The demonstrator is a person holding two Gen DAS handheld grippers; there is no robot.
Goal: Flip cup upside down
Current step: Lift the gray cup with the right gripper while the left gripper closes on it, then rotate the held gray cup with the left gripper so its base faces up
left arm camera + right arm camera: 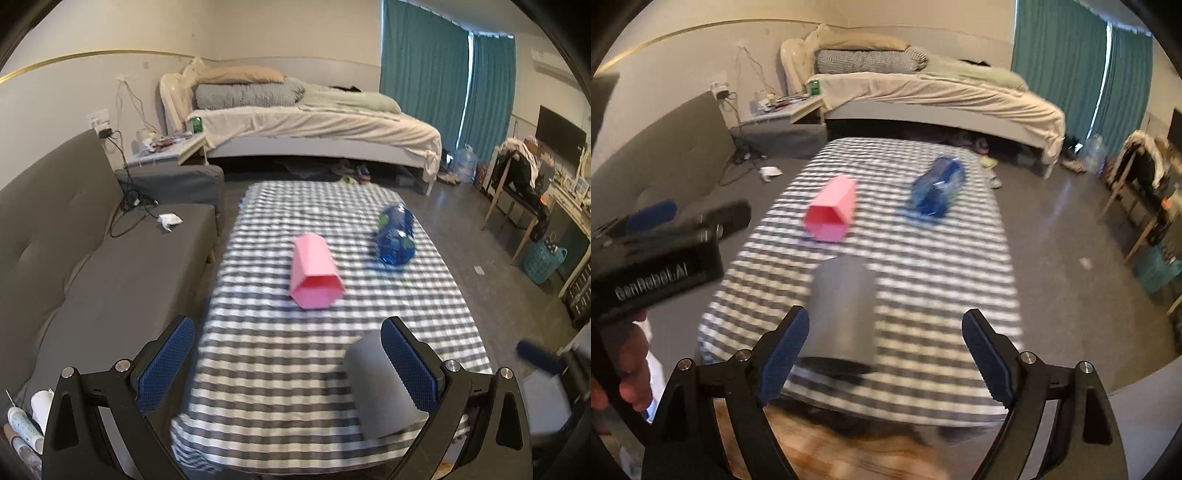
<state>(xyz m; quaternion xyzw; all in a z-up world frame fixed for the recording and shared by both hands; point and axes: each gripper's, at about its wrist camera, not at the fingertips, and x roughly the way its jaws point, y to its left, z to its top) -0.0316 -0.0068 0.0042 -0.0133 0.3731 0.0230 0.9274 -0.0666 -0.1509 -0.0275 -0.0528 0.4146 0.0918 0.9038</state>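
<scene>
Lying on its side on the checked tablecloth [280,369], the smooth grey cup [842,314] is a plain cylinder near the table's front edge. A pink six-sided cup [316,275] and a clear blue bottle [395,236] lie farther back, well apart from it. My left gripper [288,363] and right gripper [882,358] both hang spread wide, holding nothing; the grey cup sits just beside each one's inner pad.
</scene>
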